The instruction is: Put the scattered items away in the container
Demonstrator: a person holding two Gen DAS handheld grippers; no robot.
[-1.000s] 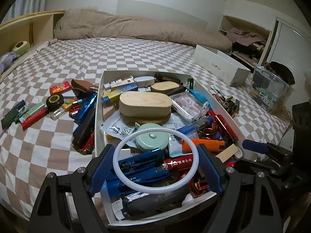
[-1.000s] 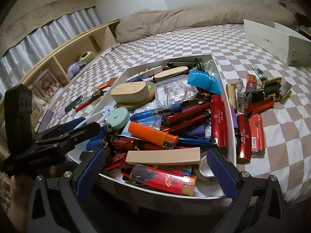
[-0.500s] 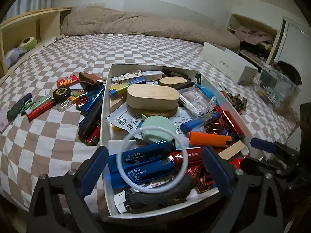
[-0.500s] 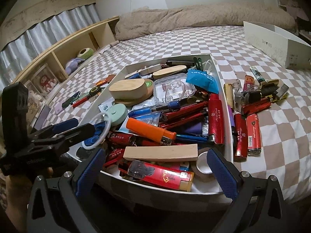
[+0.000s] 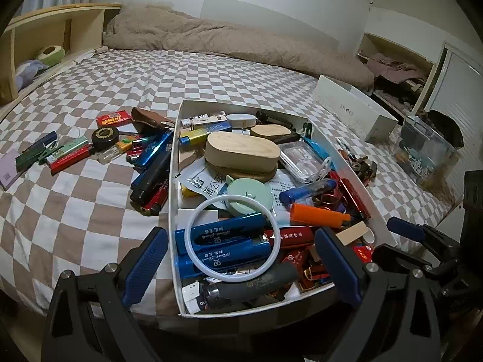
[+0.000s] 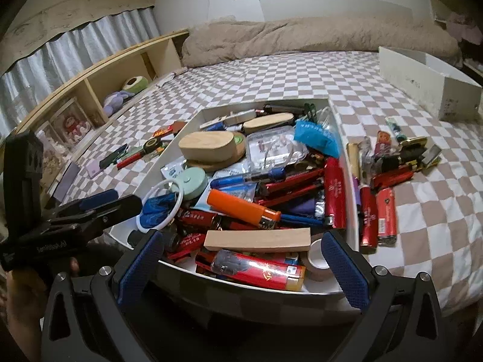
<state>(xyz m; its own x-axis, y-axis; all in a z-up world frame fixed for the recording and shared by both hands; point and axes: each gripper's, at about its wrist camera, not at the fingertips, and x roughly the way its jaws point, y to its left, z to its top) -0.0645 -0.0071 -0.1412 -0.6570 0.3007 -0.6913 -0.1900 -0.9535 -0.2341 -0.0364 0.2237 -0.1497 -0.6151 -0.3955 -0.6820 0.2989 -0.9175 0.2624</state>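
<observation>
Bed sheet [image 5: 90,211] is a brown-and-white checker pattern, with a plain beige blanket [image 5: 229,42] bunched along the far side. The box [image 5: 173,199] is white and stuffed with colour: pale white ring [image 5: 193,256], mint green round case [image 5: 249,194], bright orange lighter [image 5: 317,215], two shiny blue lighters [image 5: 223,241] with silver lettering, lots of red ones with gold print [image 6: 333,193]. Light wood oval [image 5: 241,150] on top. Both grippers have blue textured pads [image 6: 344,271] on black frames. Curtains [image 6: 75,42] are grey-striped.
</observation>
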